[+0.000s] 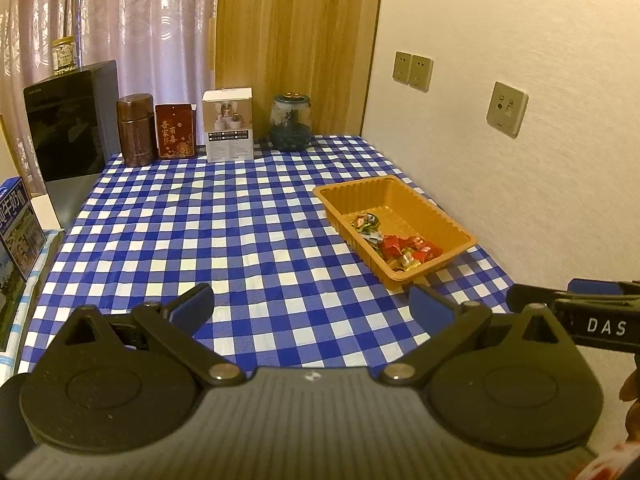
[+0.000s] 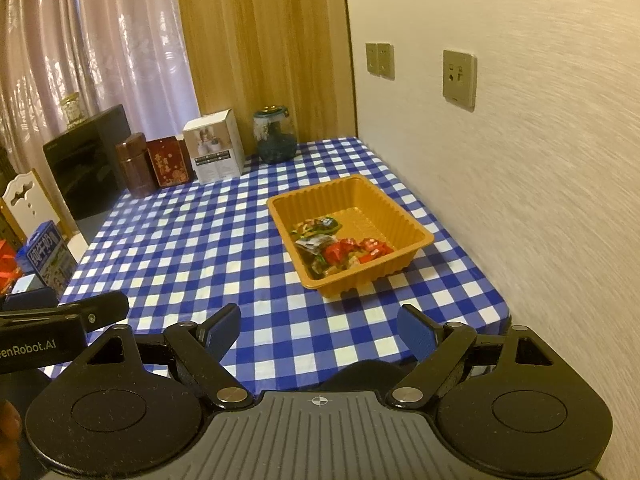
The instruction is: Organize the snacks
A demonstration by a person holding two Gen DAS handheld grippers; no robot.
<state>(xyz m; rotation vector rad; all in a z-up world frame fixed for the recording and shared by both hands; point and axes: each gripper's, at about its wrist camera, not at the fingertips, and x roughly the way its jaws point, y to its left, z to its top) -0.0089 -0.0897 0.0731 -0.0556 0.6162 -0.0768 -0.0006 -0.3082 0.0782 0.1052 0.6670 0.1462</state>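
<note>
Already the wrapped snacks [image 2: 340, 250] lie heaped in the near end of the orange tray [image 2: 404, 218], which sits on the checked tablecloth [image 1: 200, 216] near the wall. Both the left gripper [image 1: 312, 306] and right gripper [image 2: 320, 326] hover over the table's near edge, fingers spread, holding nothing.

The tray [image 1: 436, 210] sits near the table's [image 1: 224, 240] right edge, wrapped snacks [image 1: 394, 242] in its near half. Along the far edge stand a canister [image 1: 135, 130], tin [image 1: 175, 131], box [image 1: 228, 125] and jar [image 1: 291, 122].
</note>
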